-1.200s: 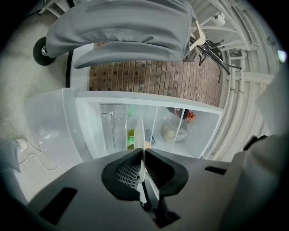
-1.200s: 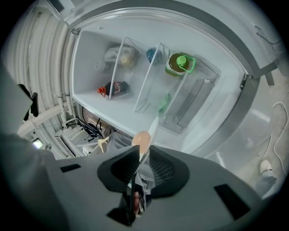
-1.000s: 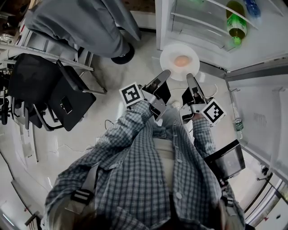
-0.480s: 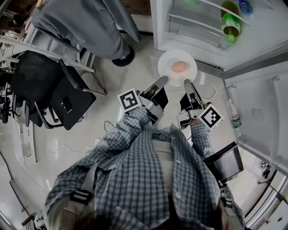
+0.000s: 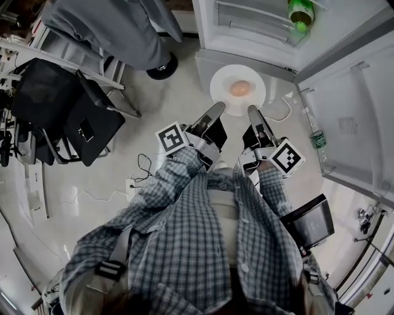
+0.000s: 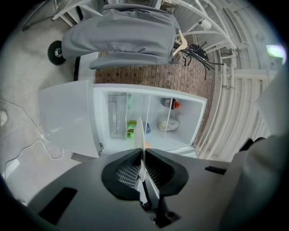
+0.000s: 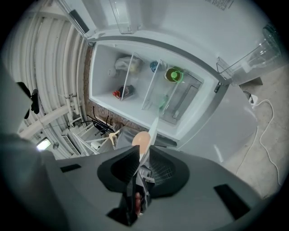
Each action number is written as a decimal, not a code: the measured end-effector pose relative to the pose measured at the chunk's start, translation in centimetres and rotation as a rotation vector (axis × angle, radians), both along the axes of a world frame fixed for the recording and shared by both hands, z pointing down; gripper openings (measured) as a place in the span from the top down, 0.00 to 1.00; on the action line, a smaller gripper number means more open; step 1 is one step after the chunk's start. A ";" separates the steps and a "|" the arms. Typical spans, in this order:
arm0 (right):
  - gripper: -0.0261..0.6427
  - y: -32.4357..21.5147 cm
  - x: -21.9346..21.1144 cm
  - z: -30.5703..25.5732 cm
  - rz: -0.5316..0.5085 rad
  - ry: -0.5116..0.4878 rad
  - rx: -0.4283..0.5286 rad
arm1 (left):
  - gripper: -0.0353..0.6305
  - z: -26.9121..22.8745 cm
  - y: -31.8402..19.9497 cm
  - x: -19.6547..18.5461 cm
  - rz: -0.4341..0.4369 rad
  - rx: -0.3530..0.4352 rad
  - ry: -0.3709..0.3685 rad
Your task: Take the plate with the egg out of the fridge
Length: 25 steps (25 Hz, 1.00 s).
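Note:
A white plate [image 5: 237, 90] carrying a brown egg [image 5: 240, 88] hangs level over the floor, just outside the open fridge [image 5: 258, 24]. My left gripper [image 5: 218, 111] is shut on the plate's near left rim. My right gripper [image 5: 253, 113] is shut on its near right rim. In the left gripper view the plate [image 6: 141, 144] shows edge-on between the pads of the left gripper [image 6: 142, 163]. In the right gripper view the plate's edge [image 7: 152, 130] and the egg [image 7: 141, 141] rise from the right gripper [image 7: 142, 167].
The fridge door [image 5: 351, 111] stands open at the right, with a bottle [image 5: 316, 140] in its shelf. A green bottle [image 5: 300, 11] sits inside the fridge. A person in grey [image 5: 117, 31] and a black chair [image 5: 68, 117] are at the left. A white cable [image 5: 282, 115] lies on the floor.
Both grippers have drawn the plate with the egg back from the fridge; the fridge has slid toward the top of the head view. The grips are unchanged.

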State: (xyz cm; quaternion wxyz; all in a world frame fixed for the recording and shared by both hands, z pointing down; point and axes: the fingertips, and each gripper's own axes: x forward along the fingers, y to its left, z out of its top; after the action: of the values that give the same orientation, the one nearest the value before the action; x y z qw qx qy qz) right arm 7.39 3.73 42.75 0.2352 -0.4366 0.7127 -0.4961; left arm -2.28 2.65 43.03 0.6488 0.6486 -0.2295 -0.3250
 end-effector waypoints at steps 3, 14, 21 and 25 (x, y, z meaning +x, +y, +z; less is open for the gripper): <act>0.85 2.2 0.3 0.2 0.003 -0.008 -0.020 | 0.89 -0.1 2.1 0.3 -0.005 -0.002 0.003; 0.85 8.2 0.8 -0.8 0.000 0.009 -0.016 | 0.89 -0.7 8.2 0.8 -0.014 -0.021 0.002; 0.85 9.8 0.9 -1.5 0.060 -0.017 -0.017 | 0.89 -1.7 9.3 0.9 0.019 -0.022 0.003; 0.85 9.5 0.8 -1.8 0.083 -0.013 -0.005 | 0.89 -1.9 8.9 0.8 0.029 -0.010 0.004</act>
State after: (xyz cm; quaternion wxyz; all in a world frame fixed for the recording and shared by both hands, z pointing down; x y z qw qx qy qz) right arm 8.21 13.19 40.94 0.2593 -0.4629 0.6913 -0.4905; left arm -1.52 11.50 41.09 0.6573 0.6479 -0.2204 -0.3158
